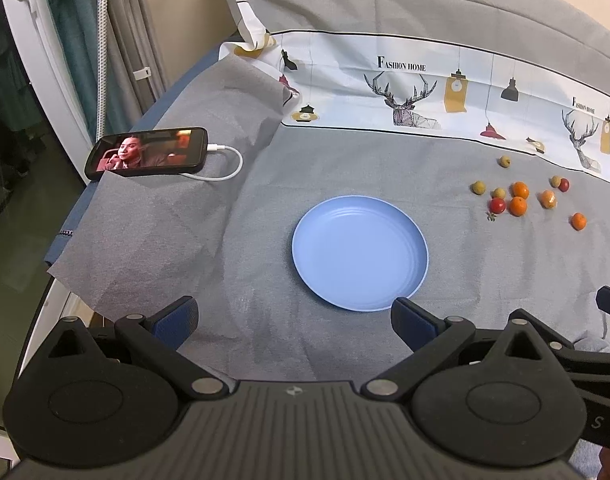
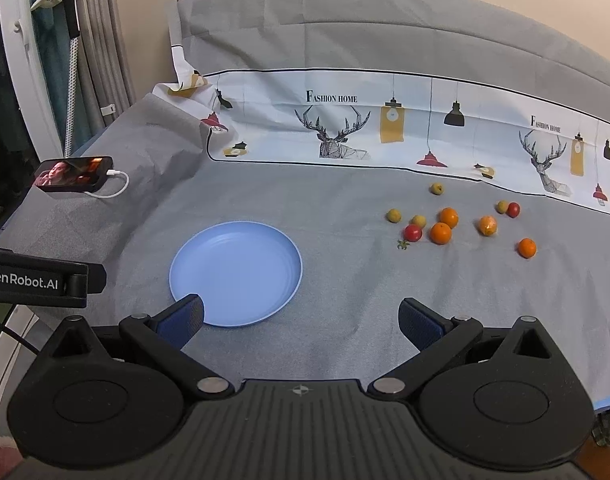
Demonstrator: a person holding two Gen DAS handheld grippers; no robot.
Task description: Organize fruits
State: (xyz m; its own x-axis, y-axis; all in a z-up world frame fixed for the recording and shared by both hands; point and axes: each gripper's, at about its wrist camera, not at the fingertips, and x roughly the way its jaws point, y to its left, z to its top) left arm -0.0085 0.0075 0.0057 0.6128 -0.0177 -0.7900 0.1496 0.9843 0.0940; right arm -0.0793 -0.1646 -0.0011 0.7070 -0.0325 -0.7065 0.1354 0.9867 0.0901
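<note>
An empty blue plate (image 1: 359,252) (image 2: 237,272) lies on the grey cloth. To its right lie several small fruits: orange ones (image 1: 519,205) (image 2: 441,233), red ones (image 1: 497,205) (image 2: 413,233) and yellow-green ones (image 1: 479,187) (image 2: 393,215). My left gripper (image 1: 295,318) is open and empty, near the plate's front edge. My right gripper (image 2: 301,318) is open and empty, in front of the plate's right side, well short of the fruits. The left gripper's side (image 2: 37,278) shows at the left of the right wrist view.
A phone (image 1: 147,152) (image 2: 75,176) playing video lies at the far left with a white cable (image 1: 225,164). A printed white cloth (image 1: 425,92) (image 2: 385,128) runs along the back. The table edge (image 1: 65,236) drops off at left.
</note>
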